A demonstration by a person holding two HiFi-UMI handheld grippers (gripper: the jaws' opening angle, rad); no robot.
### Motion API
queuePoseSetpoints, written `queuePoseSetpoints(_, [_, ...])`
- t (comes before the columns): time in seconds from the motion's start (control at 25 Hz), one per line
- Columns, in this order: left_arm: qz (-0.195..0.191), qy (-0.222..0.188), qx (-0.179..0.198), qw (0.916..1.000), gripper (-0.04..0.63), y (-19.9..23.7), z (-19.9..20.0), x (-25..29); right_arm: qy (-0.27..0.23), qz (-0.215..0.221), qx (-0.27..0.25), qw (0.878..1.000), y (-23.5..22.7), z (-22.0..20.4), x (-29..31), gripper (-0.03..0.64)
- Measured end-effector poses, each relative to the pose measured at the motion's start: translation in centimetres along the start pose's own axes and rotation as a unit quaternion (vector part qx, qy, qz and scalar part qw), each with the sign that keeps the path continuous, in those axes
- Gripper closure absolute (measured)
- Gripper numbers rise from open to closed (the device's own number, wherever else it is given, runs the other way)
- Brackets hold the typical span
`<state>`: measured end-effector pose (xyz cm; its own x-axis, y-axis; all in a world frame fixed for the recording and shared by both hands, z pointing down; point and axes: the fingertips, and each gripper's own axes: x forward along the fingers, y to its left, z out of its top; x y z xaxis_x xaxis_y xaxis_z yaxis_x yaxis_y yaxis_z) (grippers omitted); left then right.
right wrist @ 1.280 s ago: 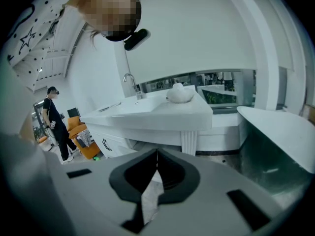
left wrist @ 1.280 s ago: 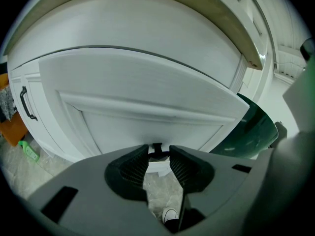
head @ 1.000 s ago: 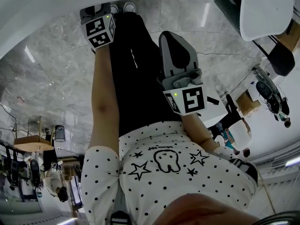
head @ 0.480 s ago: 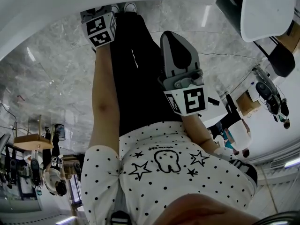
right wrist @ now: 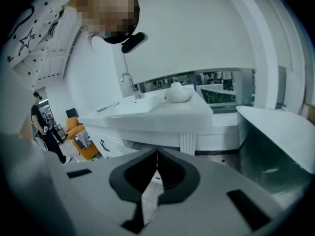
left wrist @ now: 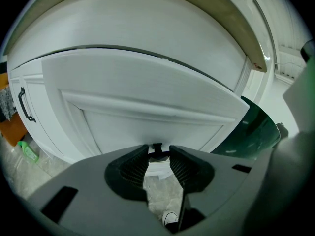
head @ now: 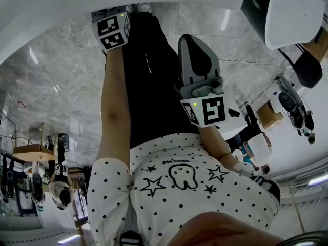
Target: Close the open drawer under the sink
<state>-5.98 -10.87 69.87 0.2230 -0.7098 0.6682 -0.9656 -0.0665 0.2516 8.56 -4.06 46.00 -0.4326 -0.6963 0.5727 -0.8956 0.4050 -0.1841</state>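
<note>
**Left gripper on the drawer pull, right gripper idle**

Counts: 2 grippers, 2 marker cubes, 1 open drawer, 1 pull on it, 1 cabinet handle, 1 faucet.

- Cabinet handle [left wrist: 24,104]: dark bar on the white door, far left of the left gripper's jaws.
- Left gripper [left wrist: 158,156]: jaws narrowed to a slim gap. The small dark drawer pull [left wrist: 156,149] sits right at the tips and fills that gap, so it reads as clamped on it.
- Drawer [left wrist: 147,102]: white panelled front, standing out from the cabinet face. It is directly ahead of the left jaws and under the counter edge above them.
- Left arm [head: 113,117]: bare and stretched out straight away from the body. Its marker cube [head: 113,29] is at the far end, next to the black trousers [head: 148,76].
- Right gripper [right wrist: 157,156]: jaw tips meet, nothing between them. In the head view it is held close in front of the trousers, with its marker cube [head: 207,110] facing the camera and the forearm bent back toward the polka-dot shirt [head: 179,188].
- Sink counter [right wrist: 147,113]: white, well ahead of the right jaws. The faucet [right wrist: 129,84] rises above and left of them.
</note>
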Motion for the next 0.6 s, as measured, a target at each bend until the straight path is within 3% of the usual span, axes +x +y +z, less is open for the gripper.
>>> queuePoseSetpoints(0.6, [0.001,-0.01,0.0,1.0,0.463,-0.3,1.2,0.9,0.007,-0.002,0.007,1.0,-0.4,-0.1,0.1,0.602])
